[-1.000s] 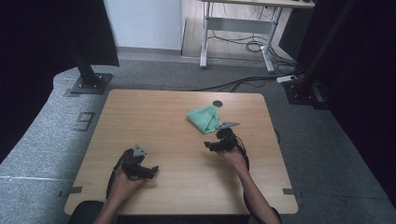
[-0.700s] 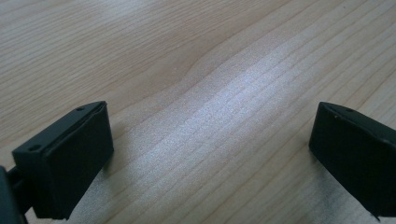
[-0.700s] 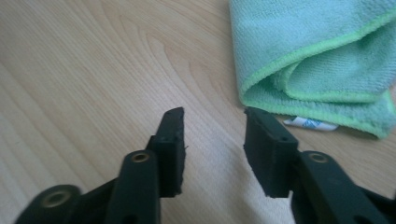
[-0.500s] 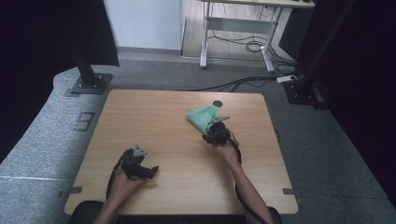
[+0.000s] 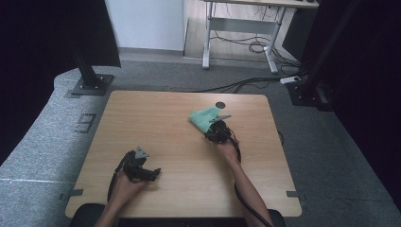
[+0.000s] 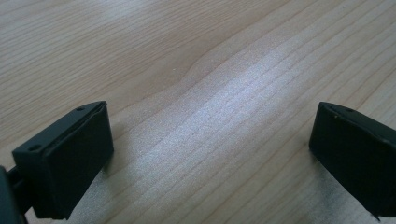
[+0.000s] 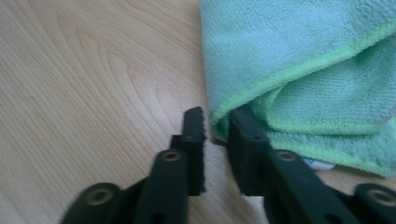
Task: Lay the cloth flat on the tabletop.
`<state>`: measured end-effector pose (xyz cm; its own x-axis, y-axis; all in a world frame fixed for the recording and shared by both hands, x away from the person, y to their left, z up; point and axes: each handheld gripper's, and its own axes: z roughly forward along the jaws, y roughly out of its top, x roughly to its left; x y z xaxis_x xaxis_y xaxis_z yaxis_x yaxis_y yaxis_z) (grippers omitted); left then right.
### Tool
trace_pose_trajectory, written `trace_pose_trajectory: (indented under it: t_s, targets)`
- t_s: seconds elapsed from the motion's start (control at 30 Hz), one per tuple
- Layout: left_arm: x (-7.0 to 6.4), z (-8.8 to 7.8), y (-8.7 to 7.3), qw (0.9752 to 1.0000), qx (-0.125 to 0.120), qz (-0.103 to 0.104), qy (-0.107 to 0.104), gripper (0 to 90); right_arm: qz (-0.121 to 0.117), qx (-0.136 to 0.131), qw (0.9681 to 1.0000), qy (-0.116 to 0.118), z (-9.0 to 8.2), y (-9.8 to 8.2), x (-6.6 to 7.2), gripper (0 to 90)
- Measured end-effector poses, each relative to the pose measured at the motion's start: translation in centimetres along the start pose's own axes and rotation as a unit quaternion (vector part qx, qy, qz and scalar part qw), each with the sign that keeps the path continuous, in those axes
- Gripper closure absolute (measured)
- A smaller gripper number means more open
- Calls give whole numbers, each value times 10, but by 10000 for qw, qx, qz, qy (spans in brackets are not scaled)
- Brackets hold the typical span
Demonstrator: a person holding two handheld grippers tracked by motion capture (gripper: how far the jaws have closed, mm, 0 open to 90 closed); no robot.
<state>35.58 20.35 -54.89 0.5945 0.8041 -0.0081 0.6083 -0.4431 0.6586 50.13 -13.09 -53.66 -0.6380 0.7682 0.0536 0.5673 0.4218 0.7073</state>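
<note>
The green cloth (image 5: 204,118) lies bunched and folded over itself on the table (image 5: 156,113), toward two o'clock from the table's middle in the high view, with a small dark round spot (image 5: 220,105) in the wood just beyond it at twelve o'clock. The right gripper (image 5: 216,133) sits at the cloth's near edge, at about five o'clock from it, and in the right gripper view its jaws stand narrow, with a slim gap between them right at the hemmed corner (image 7: 219,119) of the cloth; one jaw seems to slip under the top fold, though I cannot tell for sure whether any fabric is yet pinched. So the work, which looks like picking up or unfolding the cloth, is judged to be at its start: the reach is made, the grasp is not clearly closed, and the cloth is not yet lifted, spread or moved. The left gripper (image 5: 142,171) rests low on the table at about seven o'clock from the middle, well apart from the cloth, its jaws wide over bare wood in the left gripper view. Left to do: close on the corner, raise it, and likely bring the left gripper in for a second corner.
</note>
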Motion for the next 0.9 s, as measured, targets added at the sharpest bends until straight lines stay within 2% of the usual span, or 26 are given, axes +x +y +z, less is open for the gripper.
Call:
trace_pose_trajectory:
  t_s: [0.07, 0.1, 0.27, 0.5, 0.9]
  targets:
    - [0, 0, 0, 10000, 1, 5, 0, 0, -35, 55, 10000, -10, 4, 0, 1, 868]
    - [0, 0, 0, 10000, 1, 5, 1, 0, -49, 46, 10000, -7, 4, 0, 1, 874]
    - [0, 0, 0, 10000, 1, 5, 0, 0, -237, 105, 9997, -12, 3, -2, 7, 881]
    - [0, 0, 0, 10000, 1, 3, 1, 0, -301, 93, 9995, 64, -2, -4, 14, 882]
    - [0, 0, 0, 10000, -1, -1, 1, 0, -401, -37, 9985, 375, -17, -19, 39, 882]
